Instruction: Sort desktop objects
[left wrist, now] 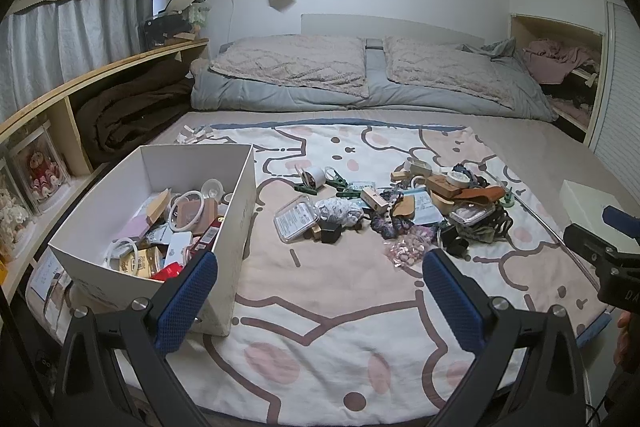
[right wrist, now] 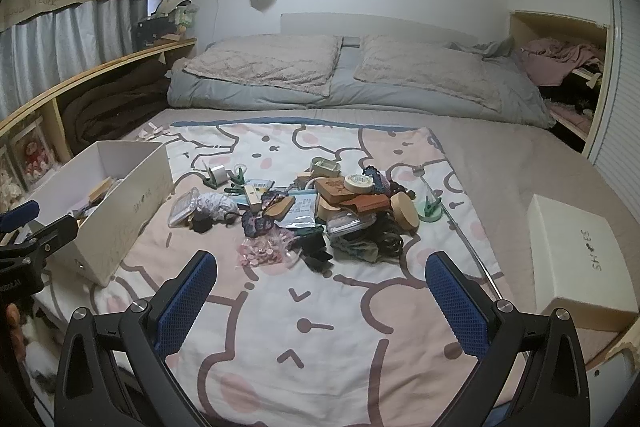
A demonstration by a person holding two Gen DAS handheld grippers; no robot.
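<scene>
Both wrist views looked across a bed covered by a cartoon-print blanket (left wrist: 340,307). The left gripper (left wrist: 320,291) hung above the blanket's near part, its blue-padded fingers (left wrist: 188,299) spread wide apart and holding nothing; its left finger overlapped the near corner of the open white box (left wrist: 240,195) in the picture. The right gripper (right wrist: 322,293) likewise hung over the near blanket, fingers (right wrist: 456,303) well apart and empty. Each gripper also appeared at the edge of the other's view.

The open white box stood on the left of the blanket and already held mixed items, among them a white ring (left wrist: 188,211) and a red packet (left wrist: 172,271). The remaining clutter pile (right wrist: 312,211) lay in the middle of the blanket, to the right of the box and apart from both grippers. It included:
- a roll of tape (right wrist: 358,182) resting on top of a brown wooden block (right wrist: 332,189);
- a round wooden disc (right wrist: 405,213), tilted on edge at the pile's right side;
- a green clip (right wrist: 430,207) just beside that disc;
- a clear plastic case (left wrist: 294,217) at the pile's left edge;
- a bag of pink beads (right wrist: 262,251) at the near edge.

A closed white shoebox (right wrist: 576,259) sat at the right, off the blanket. Two pillows (left wrist: 292,63) lay at the head of the bed.
</scene>
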